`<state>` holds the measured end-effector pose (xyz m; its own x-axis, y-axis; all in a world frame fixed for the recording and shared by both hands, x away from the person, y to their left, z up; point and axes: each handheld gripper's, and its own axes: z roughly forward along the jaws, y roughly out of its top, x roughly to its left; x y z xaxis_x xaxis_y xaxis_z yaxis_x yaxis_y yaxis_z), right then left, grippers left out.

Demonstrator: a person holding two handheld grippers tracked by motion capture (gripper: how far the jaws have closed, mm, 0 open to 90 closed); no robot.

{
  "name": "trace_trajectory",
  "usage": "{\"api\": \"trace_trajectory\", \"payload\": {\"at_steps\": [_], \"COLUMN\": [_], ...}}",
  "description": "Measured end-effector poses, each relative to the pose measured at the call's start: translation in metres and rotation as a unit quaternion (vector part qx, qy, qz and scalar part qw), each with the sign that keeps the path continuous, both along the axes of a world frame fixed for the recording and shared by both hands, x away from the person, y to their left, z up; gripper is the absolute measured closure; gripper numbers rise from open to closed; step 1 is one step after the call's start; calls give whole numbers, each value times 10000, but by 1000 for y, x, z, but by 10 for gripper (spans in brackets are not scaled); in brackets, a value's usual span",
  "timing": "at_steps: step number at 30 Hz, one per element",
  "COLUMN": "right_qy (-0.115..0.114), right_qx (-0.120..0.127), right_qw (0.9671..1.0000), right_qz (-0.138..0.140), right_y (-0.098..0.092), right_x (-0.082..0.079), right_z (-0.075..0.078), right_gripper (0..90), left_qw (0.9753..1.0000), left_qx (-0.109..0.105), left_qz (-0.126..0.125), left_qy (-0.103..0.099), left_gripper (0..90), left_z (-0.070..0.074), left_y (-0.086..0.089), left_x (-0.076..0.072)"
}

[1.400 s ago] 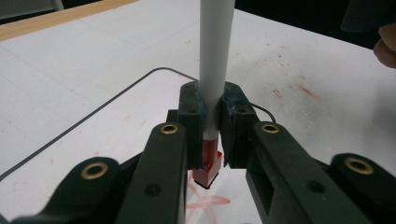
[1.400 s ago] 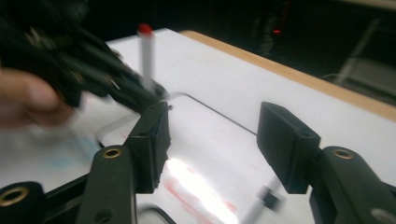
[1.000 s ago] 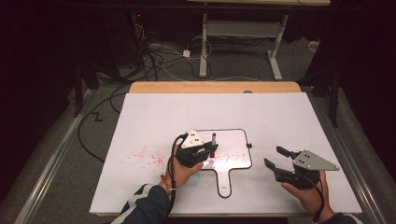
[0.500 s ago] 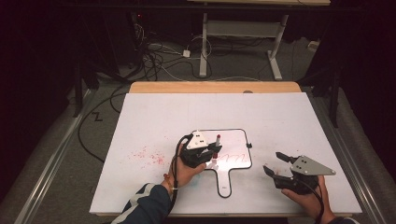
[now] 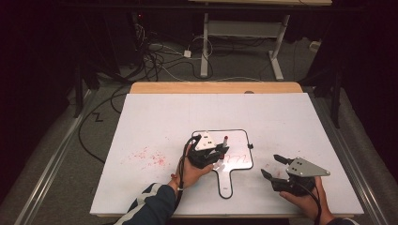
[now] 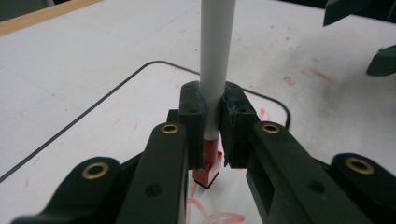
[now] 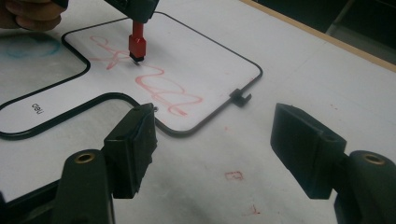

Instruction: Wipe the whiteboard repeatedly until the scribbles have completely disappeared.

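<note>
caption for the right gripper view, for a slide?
Open right gripper hovers beside small whiteboard while red-tipped marker draws a red scribble on it.

Black jaws (brass screws), seemingly navy sleeve (image 5: 151,206).

Small board on big sheet, counter centre-front; a gripper at each side.
Paddle-shaped board (image 5: 234,154) lies on the sheet (image 5: 155,126) covering the counter (image 5: 216,87), handle toward the person. Left gripper (image 5: 217,151) sits over the board's left part, marker (image 6: 215,70) upright between its jaws, tip on the board. Right gripper (image 5: 272,166) is right of the board, near, apart. Scribble (image 7: 154,84) on the board lies under and beside the marker tip.
</note>
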<state>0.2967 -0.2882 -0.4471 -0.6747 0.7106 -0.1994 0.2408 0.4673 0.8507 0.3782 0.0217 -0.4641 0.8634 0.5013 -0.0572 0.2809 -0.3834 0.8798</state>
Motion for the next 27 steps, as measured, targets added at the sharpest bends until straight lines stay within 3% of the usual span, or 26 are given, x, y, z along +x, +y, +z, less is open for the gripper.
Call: {"api": "trace_trajectory", "payload": {"at_steps": [2, 10, 14, 23, 27], "right_qy": [-17, -18, -61, -30, -12], "right_qx": [-4, -242, -159, -310, -357], "right_qw": [10000, 9997, 9999, 9994, 9992], "right_qz": [-15, 30, 19, 130, 153], "right_y": [0, 1, 2, 8, 9], "right_x": [1, -2, -2, 1, 2], "right_z": [0, -4, -1, -2, -3], "right_gripper": [317, 314, 312, 310, 309], "left_qw": [10000, 9994, 9989, 9958, 9959], "left_qx": [-39, 260, 359, 700, 589], "left_qz": [18, 81, 234, 468, 633], "left_qy": [-1, -203, -199, -346, -269], "left_gripper": [785, 786, 787, 787, 787], "left_z": [-1, 1, 2, 4, 2], "left_y": [0, 4, 16, 47, 63], "left_x": [1, -4, -10, -26, -32]}}
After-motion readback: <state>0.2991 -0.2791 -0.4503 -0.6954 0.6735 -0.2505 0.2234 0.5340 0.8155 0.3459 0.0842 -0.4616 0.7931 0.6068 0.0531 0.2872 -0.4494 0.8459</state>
